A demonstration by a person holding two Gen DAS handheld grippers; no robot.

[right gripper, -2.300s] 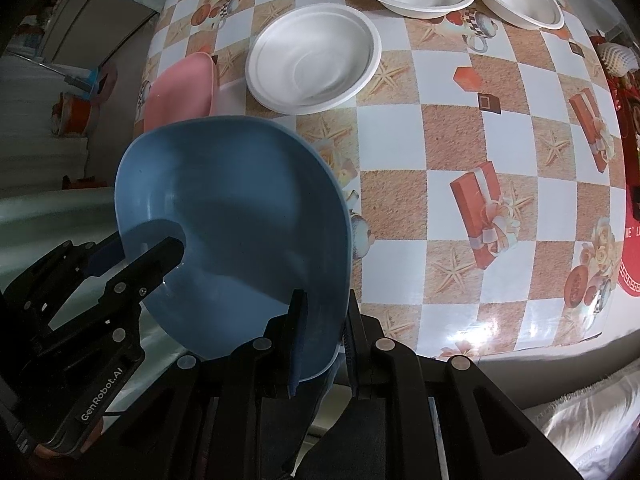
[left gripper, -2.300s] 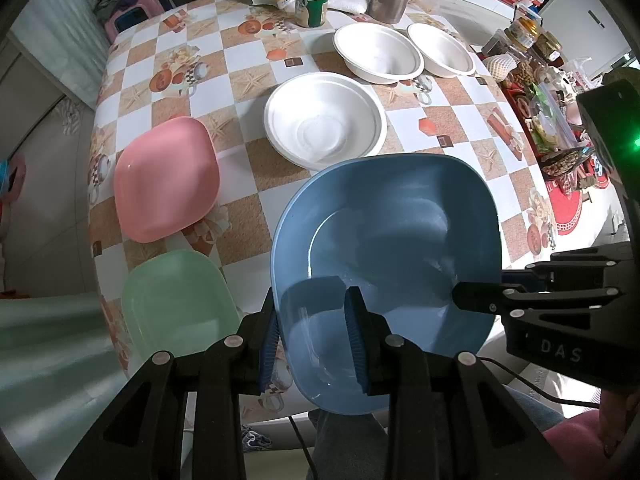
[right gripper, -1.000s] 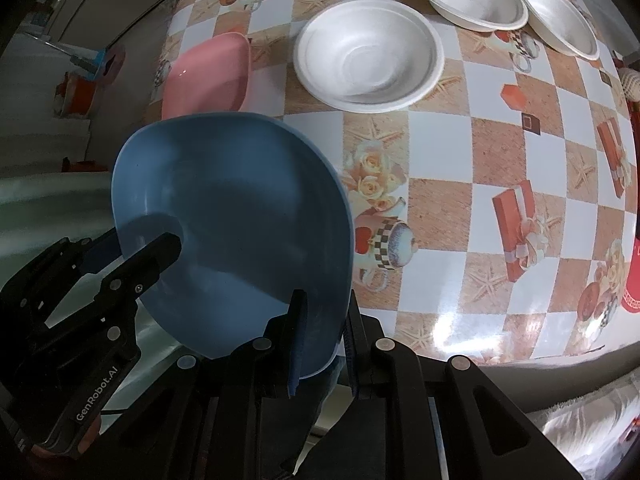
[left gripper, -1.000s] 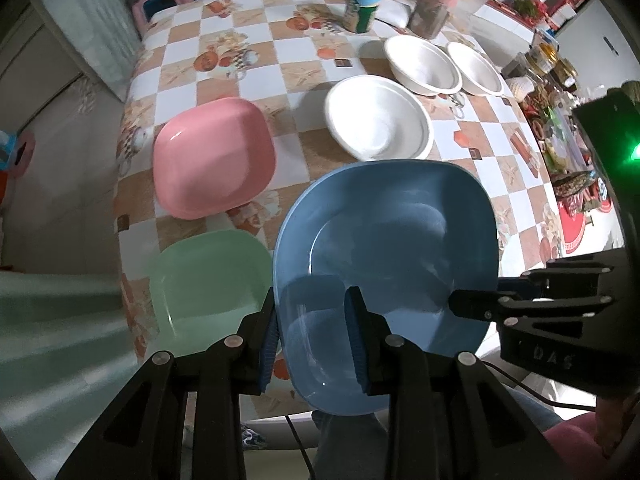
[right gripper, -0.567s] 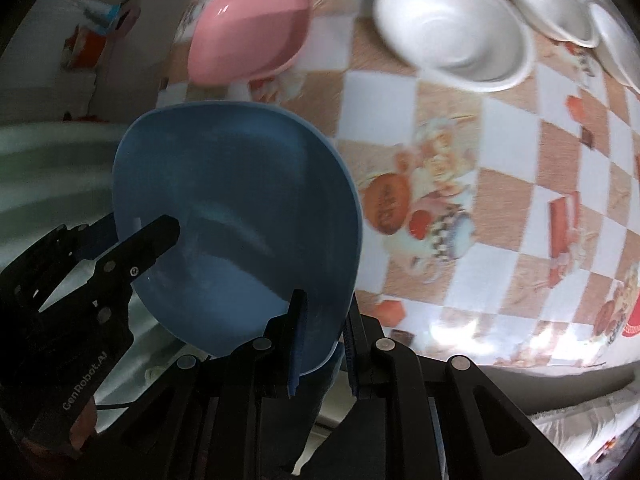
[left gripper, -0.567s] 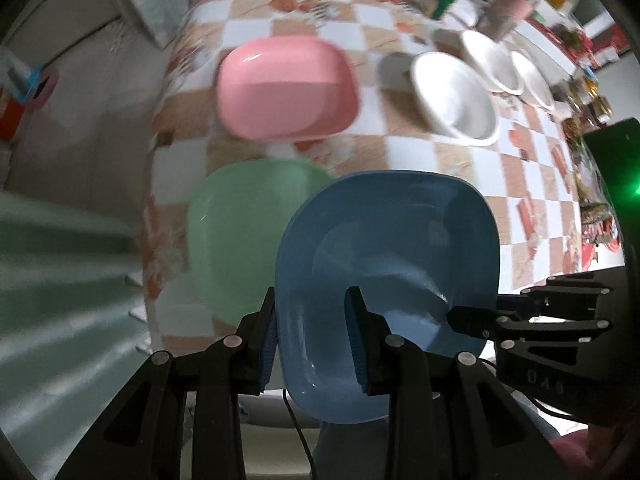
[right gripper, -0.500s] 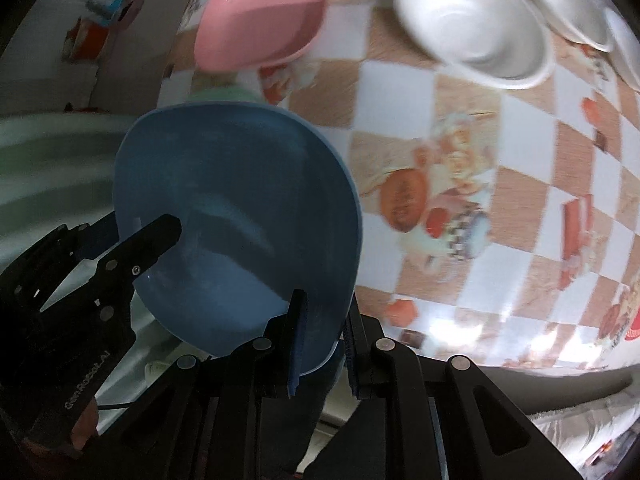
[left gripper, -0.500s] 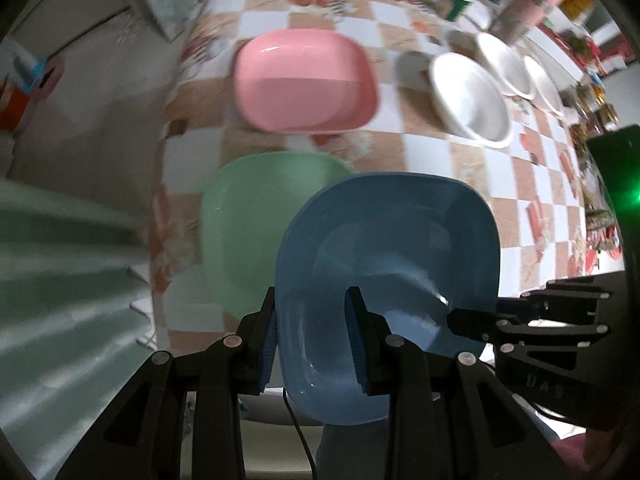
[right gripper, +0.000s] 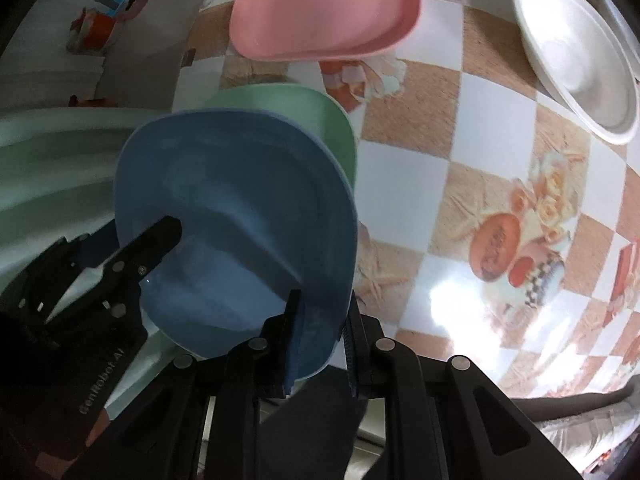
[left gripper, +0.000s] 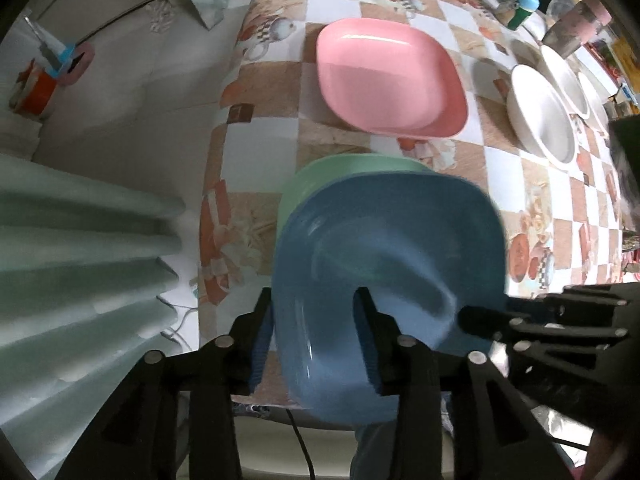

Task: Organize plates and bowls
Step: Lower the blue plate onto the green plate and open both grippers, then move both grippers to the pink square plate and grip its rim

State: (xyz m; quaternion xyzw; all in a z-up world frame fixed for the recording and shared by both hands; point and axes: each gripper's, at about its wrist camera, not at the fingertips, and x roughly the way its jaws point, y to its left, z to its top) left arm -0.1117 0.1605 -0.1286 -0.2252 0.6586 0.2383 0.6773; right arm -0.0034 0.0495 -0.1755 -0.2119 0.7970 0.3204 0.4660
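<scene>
Left wrist view: the blue plate (left gripper: 384, 248) filled the lower middle of the frame, a smooth, glossy plastic dish, squarish with rounded corners and a shallow well.
Green plate (left gripper: 320, 172): same rounded-square plastic shape, pale and matte, lying on the counter directly under the blue one, only its upper left rim showing.
Pink plate (left gripper: 388, 84): same form, glossy, flat on the counter in the upper middle, apart from the green one.
White bowls (left gripper: 540, 120): round, thin-rimmed, smooth white, lined up at the upper right edge.
Counter (left gripper: 260, 140): covered with a shiny oilcloth in white and tan checks printed with fruit, cups and starfish.
Left hand-held gripper (left gripper: 314, 336): black fingers with blue ribbed pads, straddling the near rim of the blue plate; its jaws were opening, the left pad just clear of the rim's outside and the right pad inside the well.
Right wrist view: the blue plate (right gripper: 236, 220) sat at centre left, tilted over the green plate (right gripper: 320, 120), whose far rim showed behind it.
Right hand-held gripper (right gripper: 320, 340): closed tight on the plate's near edge at lower centre, rim pinched between both blue pads.
Other hand-held gripper there: the left one (right gripper: 132, 256) reached in from the lower left over the plate's rim.
Bowl in this view: one white bowl (right gripper: 580, 56) at the upper right.
</scene>
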